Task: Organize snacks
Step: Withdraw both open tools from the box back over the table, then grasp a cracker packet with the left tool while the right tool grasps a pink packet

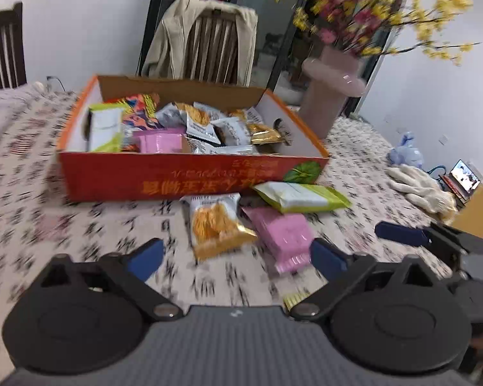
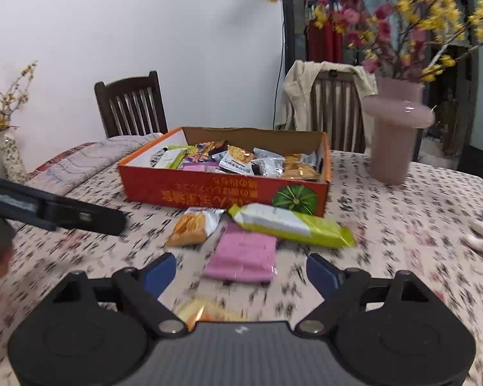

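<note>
1. Both pairs of tongs stand apart and empty: the left tongs [image 1: 236, 259] and the right tongs [image 2: 241, 271] hover low over the patterned-cloth worktop [image 1: 64, 225], nothing between their blue pads.
2. The open orange cardboard box [image 1: 190, 177] sits at 12 o'clock, already holding many mixed packets. Three snacks lie loose just in front of its near wall: an orange-and-silver foil noodle packet [image 1: 215, 225] at 12, a flat pink plastic packet [image 1: 283, 238] at 1, and a long green-and-white wrapper [image 1: 301, 197] beyond them, close against the box.
3. The step in hand looks like reaching for a loose packet. The pink packet sits nearest the right tongs [image 2: 241, 254], the noodle packet nearest the left.
4. To do it well, come down over the packet's short width, pinch at mid-body, and lift clear of the box wall before carrying it in.
5. The pink and noodle packets touch or overlap, so take one at a time to avoid dragging its neighbour.
6. Room is open at 9 o'clock; the pale pink glass vase [image 1: 325, 96] with flowering branches stands at 2, and white knitted gloves [image 1: 421, 186] lie at 3. Another yellow packet [image 2: 206, 312], blurred, lies right under the right tongs.
</note>
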Demonstrator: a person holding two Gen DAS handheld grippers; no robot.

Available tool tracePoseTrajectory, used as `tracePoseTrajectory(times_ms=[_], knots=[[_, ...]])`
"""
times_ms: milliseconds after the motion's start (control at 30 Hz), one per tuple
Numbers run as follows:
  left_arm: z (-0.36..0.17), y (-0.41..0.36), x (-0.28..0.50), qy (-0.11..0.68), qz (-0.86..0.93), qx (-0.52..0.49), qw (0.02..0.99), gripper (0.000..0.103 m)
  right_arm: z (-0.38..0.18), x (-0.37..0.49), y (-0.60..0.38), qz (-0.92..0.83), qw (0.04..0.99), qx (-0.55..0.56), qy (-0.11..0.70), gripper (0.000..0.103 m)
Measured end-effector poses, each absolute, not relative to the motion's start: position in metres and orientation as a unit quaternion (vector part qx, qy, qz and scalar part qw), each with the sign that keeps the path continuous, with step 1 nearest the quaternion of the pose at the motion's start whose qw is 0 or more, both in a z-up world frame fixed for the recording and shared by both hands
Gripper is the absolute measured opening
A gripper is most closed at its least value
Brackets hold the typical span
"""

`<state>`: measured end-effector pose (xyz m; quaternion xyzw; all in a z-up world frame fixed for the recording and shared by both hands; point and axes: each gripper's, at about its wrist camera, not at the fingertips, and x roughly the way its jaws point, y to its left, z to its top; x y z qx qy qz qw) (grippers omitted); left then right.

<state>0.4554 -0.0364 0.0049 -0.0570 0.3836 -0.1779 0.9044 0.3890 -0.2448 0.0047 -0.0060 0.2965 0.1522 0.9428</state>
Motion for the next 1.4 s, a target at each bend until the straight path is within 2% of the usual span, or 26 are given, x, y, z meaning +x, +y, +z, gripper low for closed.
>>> tracePoseTrajectory(times_ms=[67, 233, 267, 300, 333, 400, 533, 633, 800, 1000, 1200, 1400], knots=[[-0.012, -0.045, 0.48, 0.399, -0.166, -0.051, 0.9, 0.078, -0.002, 0.409, -0.24, 0.157, 0.938, -0.005, 0.308, 0.085], [-0.043, -0.052, 0.513, 0.407, -0.153, -0.041, 0.9, 0.077, -0.02, 0.442, -0.231, 0.162, 0.926, -0.016, 0.341, 0.084], [-0.044, -0.053, 0.515, 0.405, -0.154, -0.032, 0.901, 0.073, -0.024, 0.447, -0.229, 0.165, 0.923, -0.019, 0.347, 0.084], [-0.044, -0.052, 0.513, 0.399, -0.154, -0.03, 0.903, 0.064, -0.028, 0.452, -0.228, 0.168, 0.921, -0.02, 0.351, 0.084], [-0.043, -0.051, 0.513, 0.398, -0.159, -0.031, 0.903, 0.041, -0.031, 0.456, -0.226, 0.174, 0.918, -0.017, 0.357, 0.084], [-0.041, -0.046, 0.51, 0.398, -0.163, -0.035, 0.902, 0.041, -0.036, 0.464, -0.223, 0.178, 0.914, -0.007, 0.365, 0.081], [-0.029, -0.03, 0.493, 0.379, -0.152, -0.032, 0.912, 0.041, -0.043, 0.48, -0.217, 0.158, 0.913, -0.006, 0.376, 0.065], [-0.013, -0.012, 0.469, 0.364, -0.149, -0.046, 0.918, 0.041, -0.045, 0.483, -0.216, 0.154, 0.912, -0.007, 0.381, 0.062], [0.008, 0.007, 0.417, 0.34, -0.137, -0.061, 0.928, 0.041, -0.041, 0.462, -0.218, 0.173, 0.907, 0.001, 0.384, 0.061], [0.026, 0.023, 0.343, 0.311, -0.122, -0.08, 0.939, 0.041, -0.014, 0.392, -0.224, 0.193, 0.918, 0.021, 0.345, 0.061], [0.022, 0.027, 0.273, 0.318, -0.118, -0.117, 0.934, 0.041, 0.013, 0.308, -0.224, 0.216, 0.929, 0.03, 0.298, 0.061], [0.007, 0.026, 0.211, 0.323, -0.09, -0.116, 0.935, 0.041, 0.013, 0.23, -0.224, 0.219, 0.937, 0.016, 0.272, 0.061]])
